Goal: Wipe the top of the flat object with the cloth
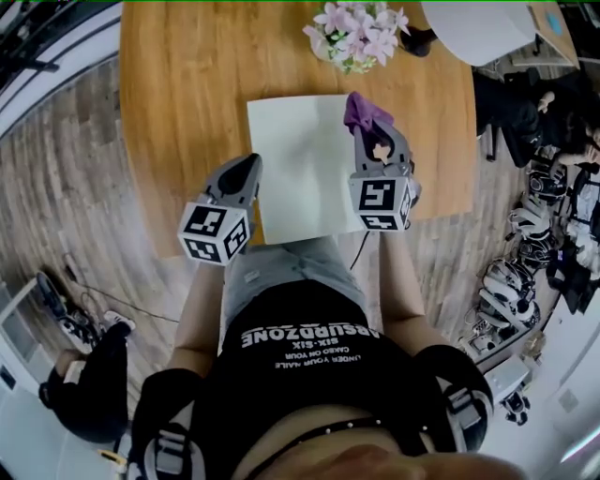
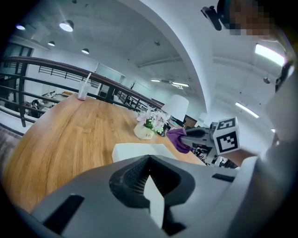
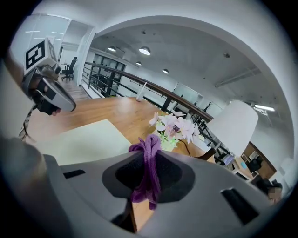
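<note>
The round wooden table (image 1: 169,112) was smooth and brown. A pale, flat board (image 1: 300,178) with square corners lay on its near part, close to the person. Both of the person's arms reached forward, one on each side of the board.

The left gripper (image 1: 251,161) was grey with a marker cube. It pointed away from the person at the board's left edge. Its jaws were pressed together with nothing in them.

The right gripper (image 1: 364,129) was over the board's far right corner. Its jaws were clamped on a soft purple cloth (image 1: 366,110), all bunched up and sticking out past the tips. I could not tell if the cloth touched the board.

Pink flowers in a small pot (image 1: 356,33) stood on the far side of the table, beside a smooth white lampshade (image 1: 473,28).
</note>
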`<act>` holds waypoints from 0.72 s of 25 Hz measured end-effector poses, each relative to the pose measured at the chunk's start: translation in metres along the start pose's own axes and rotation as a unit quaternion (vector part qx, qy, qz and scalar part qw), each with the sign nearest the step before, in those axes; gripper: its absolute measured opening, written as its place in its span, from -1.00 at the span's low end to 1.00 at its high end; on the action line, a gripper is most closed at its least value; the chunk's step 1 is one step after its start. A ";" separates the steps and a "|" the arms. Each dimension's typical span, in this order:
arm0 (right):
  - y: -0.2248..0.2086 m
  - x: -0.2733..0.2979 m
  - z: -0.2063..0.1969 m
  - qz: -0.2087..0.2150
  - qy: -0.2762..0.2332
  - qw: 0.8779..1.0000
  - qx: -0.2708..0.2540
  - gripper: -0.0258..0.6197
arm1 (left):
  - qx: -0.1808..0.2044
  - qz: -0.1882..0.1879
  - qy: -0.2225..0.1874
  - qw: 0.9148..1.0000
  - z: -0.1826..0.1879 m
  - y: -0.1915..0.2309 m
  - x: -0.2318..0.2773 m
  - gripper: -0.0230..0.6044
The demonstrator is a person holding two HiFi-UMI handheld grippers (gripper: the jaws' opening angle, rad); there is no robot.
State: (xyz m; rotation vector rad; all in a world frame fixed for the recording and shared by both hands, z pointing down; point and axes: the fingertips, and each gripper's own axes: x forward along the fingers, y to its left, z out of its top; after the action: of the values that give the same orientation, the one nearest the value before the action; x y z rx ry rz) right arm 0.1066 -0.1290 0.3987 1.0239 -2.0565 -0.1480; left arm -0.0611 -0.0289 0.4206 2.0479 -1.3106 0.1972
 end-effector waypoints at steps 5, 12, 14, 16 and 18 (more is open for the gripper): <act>0.004 0.026 -0.011 0.011 0.020 1.000 0.006 -0.70 | -0.012 0.004 0.017 1.000 -0.014 0.009 0.012 -0.87; 0.009 0.047 -0.031 0.022 0.037 0.999 0.010 -0.70 | -0.021 0.007 0.045 0.999 -0.034 0.015 0.022 -0.87; 0.011 0.052 -0.034 0.025 0.039 0.999 0.015 -0.70 | -0.019 0.006 0.052 0.998 -0.038 0.016 0.027 -0.87; 0.014 0.055 -0.035 0.029 0.042 0.999 0.019 -0.70 | -0.014 0.006 0.058 0.998 -0.041 0.017 0.031 -0.87; 0.019 0.057 -0.035 0.034 0.043 0.998 0.020 -0.70 | -0.011 0.006 0.063 0.998 -0.044 0.018 0.034 -0.87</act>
State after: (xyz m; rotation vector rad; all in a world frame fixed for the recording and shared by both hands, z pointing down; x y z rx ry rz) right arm 0.1008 -0.1488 0.4655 0.9673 -2.0192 -0.0268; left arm -0.0504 -0.0313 0.4776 1.9758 -1.2433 0.3116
